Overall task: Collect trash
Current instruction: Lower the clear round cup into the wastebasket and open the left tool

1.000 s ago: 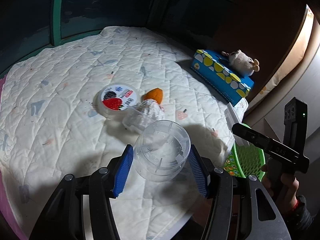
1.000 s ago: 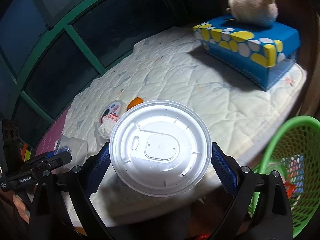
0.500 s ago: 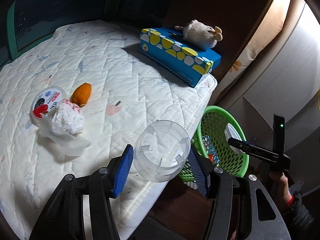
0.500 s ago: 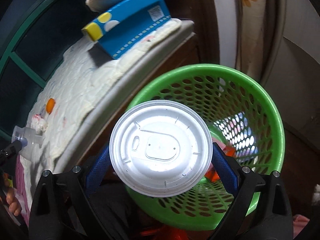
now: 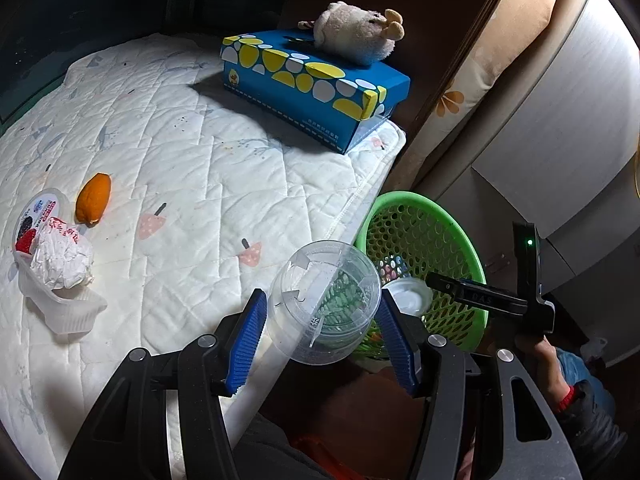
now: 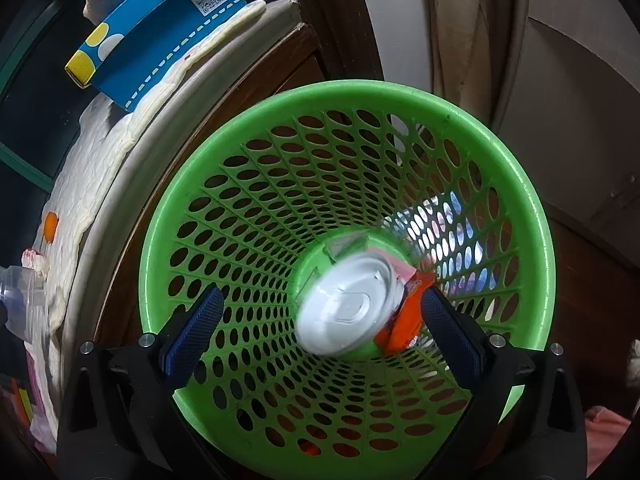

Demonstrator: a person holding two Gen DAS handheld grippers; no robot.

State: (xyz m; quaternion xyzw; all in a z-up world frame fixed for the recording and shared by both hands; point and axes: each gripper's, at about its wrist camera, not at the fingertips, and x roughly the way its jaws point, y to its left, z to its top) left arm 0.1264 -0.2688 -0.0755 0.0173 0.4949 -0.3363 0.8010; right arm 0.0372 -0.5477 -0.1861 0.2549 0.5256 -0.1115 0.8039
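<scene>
My left gripper [image 5: 320,332] is shut on a clear plastic cup [image 5: 324,300], held over the mattress edge beside the green basket [image 5: 460,248]. My right gripper [image 6: 320,332] is open above the green basket [image 6: 240,128]. A white plastic lid [image 6: 348,304], blurred, is falling free inside it beside an orange wrapper [image 6: 404,320]; the lid also shows in the left wrist view [image 5: 408,296]. On the white quilted mattress [image 5: 200,160] lie an orange peel [image 5: 94,198], a yogurt cup [image 5: 36,220] and a crumpled tissue in a clear tray [image 5: 60,280].
A blue tissue box [image 5: 316,88] with a plush toy [image 5: 356,36] on it stands at the mattress's far right corner. A cushion and a pale cabinet [image 5: 560,120] stand behind the basket. Dark wood bed frame [image 6: 280,76] borders the basket.
My right gripper has opened and let go of the white lid, which is dropping into the basket. My left gripper with the cup has moved right, nearer the basket.
</scene>
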